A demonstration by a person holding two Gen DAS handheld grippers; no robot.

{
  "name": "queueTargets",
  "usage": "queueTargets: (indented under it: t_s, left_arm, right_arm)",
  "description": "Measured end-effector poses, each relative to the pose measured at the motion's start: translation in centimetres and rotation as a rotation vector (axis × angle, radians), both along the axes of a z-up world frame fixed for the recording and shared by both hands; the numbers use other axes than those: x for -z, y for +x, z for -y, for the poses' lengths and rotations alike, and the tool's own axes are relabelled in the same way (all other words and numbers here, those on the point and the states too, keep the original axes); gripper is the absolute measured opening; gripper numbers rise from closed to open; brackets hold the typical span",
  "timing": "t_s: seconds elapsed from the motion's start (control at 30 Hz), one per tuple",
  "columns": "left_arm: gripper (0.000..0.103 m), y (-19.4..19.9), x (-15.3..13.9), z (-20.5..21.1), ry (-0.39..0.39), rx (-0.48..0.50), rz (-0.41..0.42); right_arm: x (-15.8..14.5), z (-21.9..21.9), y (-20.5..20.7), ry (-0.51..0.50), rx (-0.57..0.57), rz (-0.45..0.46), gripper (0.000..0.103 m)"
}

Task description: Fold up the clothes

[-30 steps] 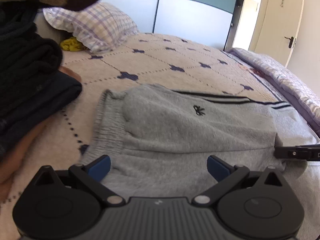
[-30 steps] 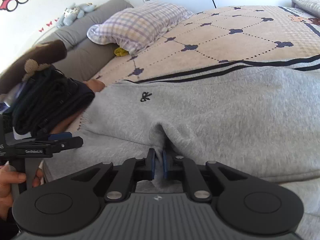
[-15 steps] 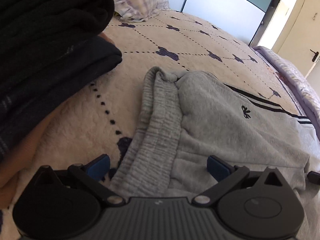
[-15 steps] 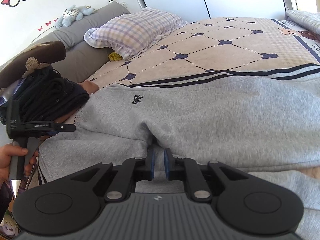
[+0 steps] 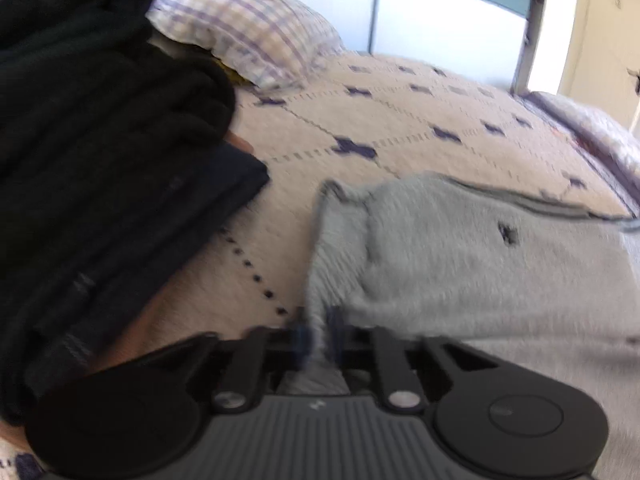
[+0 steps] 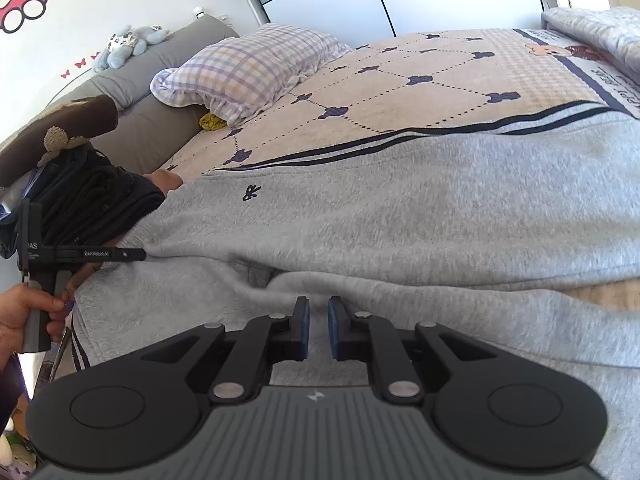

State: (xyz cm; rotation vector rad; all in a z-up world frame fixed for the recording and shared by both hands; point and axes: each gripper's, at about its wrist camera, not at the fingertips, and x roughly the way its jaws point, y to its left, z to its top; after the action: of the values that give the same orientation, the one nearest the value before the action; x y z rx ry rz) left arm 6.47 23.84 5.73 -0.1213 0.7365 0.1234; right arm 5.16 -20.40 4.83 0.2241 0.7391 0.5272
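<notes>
Grey sweatpants [image 5: 480, 272] with black side stripes and a small black bow mark lie across the beige quilted bed [image 5: 360, 120]. My left gripper [image 5: 318, 336] is shut on the ribbed waistband edge, and grey cloth shows between its pads; this view is blurred. In the right wrist view the same sweatpants [image 6: 400, 208] fill the middle. There my right gripper [image 6: 318, 326] is pinched on a fold of the grey cloth near the crotch. The left gripper [image 6: 134, 255] reaches the garment's left edge, held by a person's hand [image 6: 24, 316].
A stack of dark folded clothes [image 5: 100, 168] rises close on the left, with a brown plush item [image 6: 60, 136] on top. A checked pillow [image 6: 248, 72] and grey headboard [image 6: 160, 64] lie beyond. A lilac blanket [image 6: 600, 28] is at the far right.
My left gripper's jaws stood wide open and have shut on the waistband edge after sliding left along the sweatpants. My right gripper kept its pinch and shifted slightly.
</notes>
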Motion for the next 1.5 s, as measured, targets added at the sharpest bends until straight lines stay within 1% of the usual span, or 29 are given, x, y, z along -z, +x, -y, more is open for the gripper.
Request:
queueTargets:
  t_s: [0.07, 0.13, 0.23, 0.3, 0.33, 0.37, 0.4, 0.43, 0.5, 0.57, 0.6, 0.63, 0.7, 0.73, 0.77, 0.8, 0.87, 0.9, 0.97, 1.0, 1.07, 1.13, 1.2, 1.23, 1.27, 1.3, 1.4, 1.47, 1.5]
  left_arm:
    - [0.008, -0.6, -1.1, -0.6, 0.014, -0.016, 0.028]
    - [0.008, -1.0, -1.9, -0.8, 0.024, -0.010, 0.037]
    - [0.008, -0.9, -2.1, -0.6, 0.030, 0.002, 0.039]
    - [0.008, -0.7, -1.6, -0.6, -0.038, 0.031, 0.043]
    - [0.020, -0.3, -1.0, -0.5, -0.087, 0.059, 0.024]
    - [0.046, 0.0, -0.3, -0.2, -0.111, 0.084, 0.003]
    - [0.056, 0.4, 0.3, 0.1, -0.131, 0.106, -0.014]
    - [0.061, 0.4, 0.5, 0.6, -0.106, 0.112, -0.011]
    - [0.063, 0.4, 0.8, 1.4, -0.060, 0.123, -0.004]
    - [0.063, 0.4, 0.6, 1.2, -0.079, 0.111, 0.003]
    - [0.063, 0.5, 0.6, 1.0, -0.092, 0.103, 0.004]
    - [0.063, 0.6, 0.5, 0.9, -0.104, 0.095, 0.005]
    - [0.063, 0.4, 0.3, 0.9, -0.111, 0.099, 0.017]
    - [0.064, 0.3, 0.2, 1.2, -0.113, 0.111, 0.016]
    - [0.064, 0.2, 0.2, 1.6, -0.106, 0.122, 0.015]
    - [0.064, 0.1, -0.1, 1.9, -0.097, 0.136, 0.015]
    - [0.064, -0.4, -0.7, 2.3, -0.094, 0.153, 0.026]
    - [0.066, -0.6, -0.9, 2.1, -0.106, 0.142, 0.037]
    - [0.077, -1.3, -1.4, 1.5, -0.124, 0.102, 0.054]
    - [0.079, -1.7, -1.6, 1.3, -0.131, 0.088, 0.065]
    - [0.082, -2.3, -1.7, 1.2, -0.146, 0.082, 0.068]
    - [0.084, -3.0, -1.8, 1.4, -0.143, 0.075, 0.052]
    - [0.088, -4.2, -2.0, 1.4, -0.128, 0.069, 0.050]
    - [0.094, -4.8, -2.1, 1.4, -0.121, 0.065, 0.050]
    - [0.096, -5.5, -2.1, 1.4, -0.121, 0.054, 0.045]
    - [0.096, -6.1, -2.1, 1.4, -0.132, 0.038, 0.042]
    - [0.096, -8.0, -2.3, 1.7, -0.178, 0.006, 0.045]
    - [0.097, -9.3, -2.4, 2.0, -0.212, -0.012, 0.051]
    - [0.097, -10.0, -2.5, 2.2, -0.235, -0.043, 0.058]
  right_arm:
    - [-0.1, 0.1, -0.1, -0.006, 0.001, 0.006, 0.013]
    - [-0.2, 0.3, -0.2, 0.000, 0.002, 0.009, 0.013]
    - [-0.4, 0.4, -0.4, 0.000, 0.000, 0.018, 0.013]
    - [-0.5, 0.3, -0.6, -0.020, -0.005, 0.029, 0.013]
    - [-0.5, 0.1, -0.8, -0.035, -0.007, 0.035, 0.015]
    - [-0.5, 0.0, -0.9, -0.053, -0.008, 0.041, 0.018]
    - [-0.4, -0.2, -1.1, -0.070, -0.010, 0.047, 0.027]
    - [-0.4, -0.3, -1.2, -0.087, -0.011, 0.053, 0.036]
    - [-0.7, -0.5, -1.6, -0.157, -0.003, 0.097, 0.040]
    - [-1.2, -0.5, -1.9, -0.240, 0.007, 0.157, 0.048]
    - [-1.3, -0.5, -1.9, -0.289, 0.009, 0.189, 0.056]
    - [-1.1, -0.4, -1.6, -0.325, -0.003, 0.205, 0.059]
    - [-0.4, -0.3, -0.9, -0.375, -0.040, 0.216, 0.059]
    - [0.5, -0.2, -0.2, -0.371, -0.076, 0.167, 0.052]
    - [1.3, -0.2, 0.4, -0.381, -0.103, 0.109, 0.040]
    - [2.1, -0.3, 0.9, -0.408, -0.117, 0.064, 0.019]
    - [1.2, 0.3, 0.7, -0.411, -0.113, 0.036, 0.004]
    - [0.3, 1.0, 0.2, -0.398, -0.099, 0.040, 0.004]
    - [-1.2, 2.8, -0.5, -0.365, -0.076, 0.039, 0.004]
    - [-1.5, 3.4, -0.8, -0.360, -0.068, 0.030, 0.004]
    - [-0.2, 3.6, -0.7, -0.388, -0.069, -0.017, 0.004]
    - [1.6, 3.0, -0.4, -0.410, -0.062, -0.036, 0.005]
    - [1.8, 2.8, -0.8, -0.407, -0.038, -0.005, 0.005]
    - [1.5, 2.9, -1.1, -0.397, -0.021, 0.007, 0.007]
    - [1.2, 3.0, -1.3, -0.387, -0.005, 0.019, 0.009]
    - [1.0, 3.2, -1.6, -0.370, 0.009, 0.027, 0.012]
    - [0.3, 4.1, -2.5, -0.316, 0.040, 0.046, 0.013]
    - [-0.4, 4.0, -2.8, -0.311, 0.048, 0.072, 0.017]
    - [-0.8, 3.9, -2.8, -0.305, 0.054, 0.085, 0.019]
